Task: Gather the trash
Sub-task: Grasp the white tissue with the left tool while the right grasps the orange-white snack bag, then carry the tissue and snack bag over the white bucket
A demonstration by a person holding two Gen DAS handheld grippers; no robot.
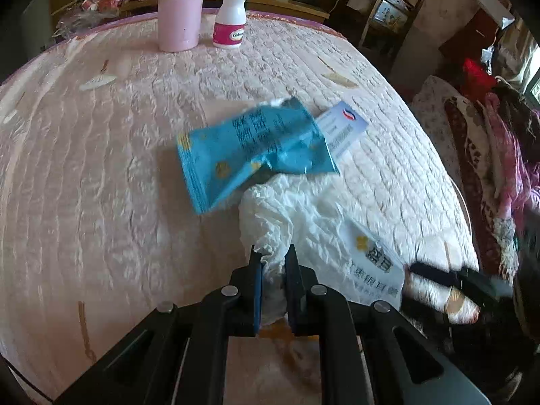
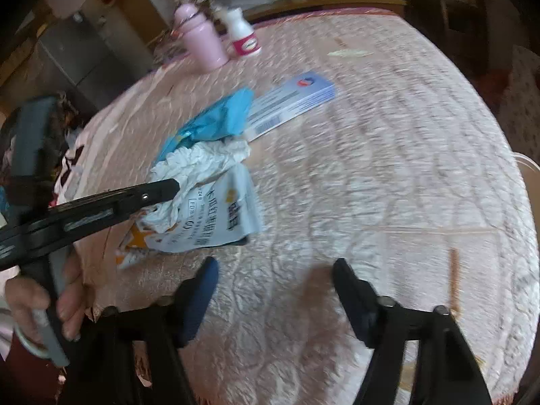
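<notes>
Pink quilted cloth (image 1: 101, 175) covers the round table, with cluttered furniture and draped fabrics behind it. At the far edge, beyond both tongs, stand a pink bottle (image 1: 180, 17) and just beside it a white pill bottle (image 1: 231, 20) with a magenta label whose lettering is too small to read. The left gripper (image 1: 274, 253) is clamped on a crumpled white tissue (image 1: 290, 209), its blue-padded jaws pressed into the paper's near end. Just ahead of those jaws a blue snack wrapper (image 1: 249, 148) with white Chinese characters and yellow marks rests partly on the tissue and overlaps a white and blue box (image 1: 341, 128) bearing a red-and-blue round logo and a barcode strip. To the right of the left tongs lies a white pouch (image 1: 374, 256) with a yellow flower mark and Chinese print, touching the tissue; in the right wrist view "60" can be made out on it. The right gripper (image 2: 275, 270) hangs with its jaws wide apart over bare cloth, the pile of trash ahead and to its left.
</notes>
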